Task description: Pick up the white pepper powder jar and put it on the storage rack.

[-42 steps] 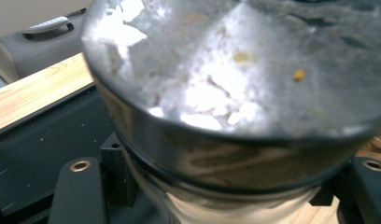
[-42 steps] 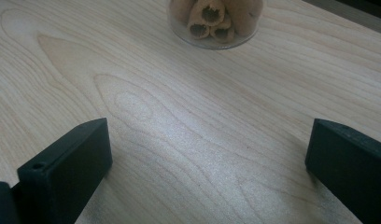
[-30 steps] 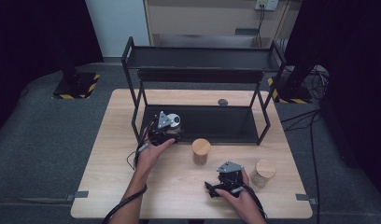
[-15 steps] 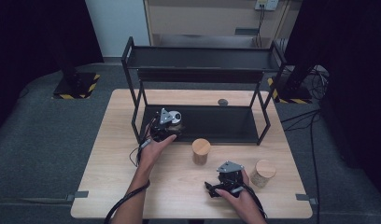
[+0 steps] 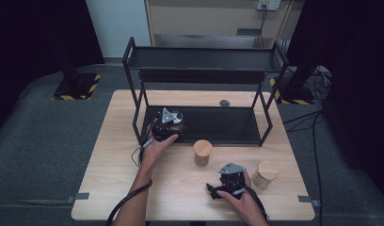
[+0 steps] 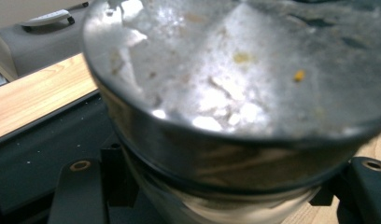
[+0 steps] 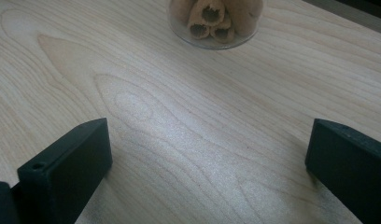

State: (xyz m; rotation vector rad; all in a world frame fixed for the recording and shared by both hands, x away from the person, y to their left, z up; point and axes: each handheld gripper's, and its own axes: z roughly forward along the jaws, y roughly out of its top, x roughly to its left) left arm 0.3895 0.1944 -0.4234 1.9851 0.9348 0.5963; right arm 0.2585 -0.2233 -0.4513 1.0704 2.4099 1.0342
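**Left gripper holding metal-lidded jar at rack's lower shelf, right gripper idle**

Left gripper (image 5: 170, 120) is clamping a glass jar (image 6: 226, 154) with a shiny metal lid, jaws sitting on either side of the body just under the lid band; the jar is hanging over the left part of the black rack's lower shelf (image 5: 218, 123). Whether it is touching the shelf is not clear. Judging by glass plus smooth metal: rigid, slippery, breakable, probably moderately heavy with the pale contents, so gripping the glass body below the lid is looking like the safest hold, not the lid itself.

Right gripper (image 7: 207, 154) is resting low over the wooden table (image 5: 110, 155), jaws spread wide and gripping nothing, pointing at a clear jar of rolled brown sticks (image 7: 214, 21).

Around: wood-lidded jar (image 5: 202, 151) standing just in front of the shelf, another one (image 5: 266, 174) just beside the right hand, small dark disc (image 5: 224, 103) behind the rack. Rack's front-left post and the upper tier are crowding any lift out
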